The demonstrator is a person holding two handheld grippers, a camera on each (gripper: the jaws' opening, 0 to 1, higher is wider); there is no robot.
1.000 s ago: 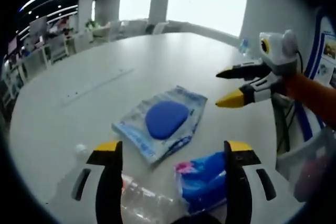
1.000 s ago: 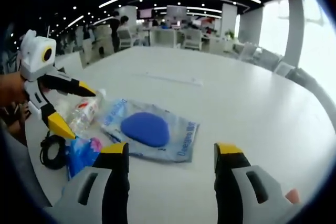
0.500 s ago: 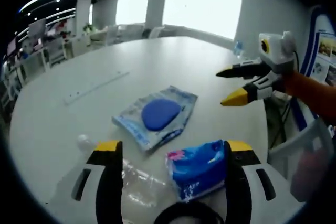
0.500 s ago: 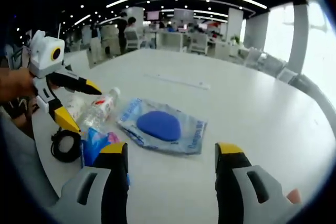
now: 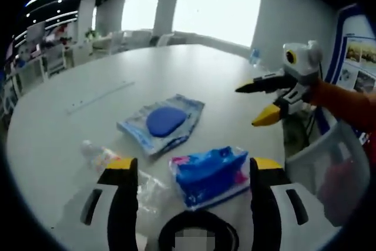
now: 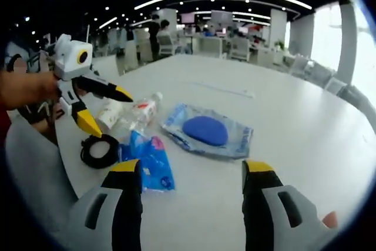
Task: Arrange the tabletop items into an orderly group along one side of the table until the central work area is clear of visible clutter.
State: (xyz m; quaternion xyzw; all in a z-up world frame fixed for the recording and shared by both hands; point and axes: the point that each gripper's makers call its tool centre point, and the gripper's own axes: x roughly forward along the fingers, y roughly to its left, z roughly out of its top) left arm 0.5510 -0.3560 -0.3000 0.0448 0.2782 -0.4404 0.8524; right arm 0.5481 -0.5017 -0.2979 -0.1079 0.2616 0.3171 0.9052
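Both held above the table with jaws spread wide and gripping nothing: left gripper (image 6: 101, 109) at the left of the right gripper view, right gripper (image 5: 254, 105) at the right of the left gripper view.

On my white table (image 6: 305, 116), near its edge: one flat clear pouch (image 6: 207, 131) holding a blue oval pad, lying face up. Beside it, one crumpled blue packet (image 6: 148, 160) with pink marking, lying flat; one clear plastic bottle (image 6: 136, 118) on its side, white cap pointing away from me; one black cable coil (image 6: 100, 150), just beside the packet.
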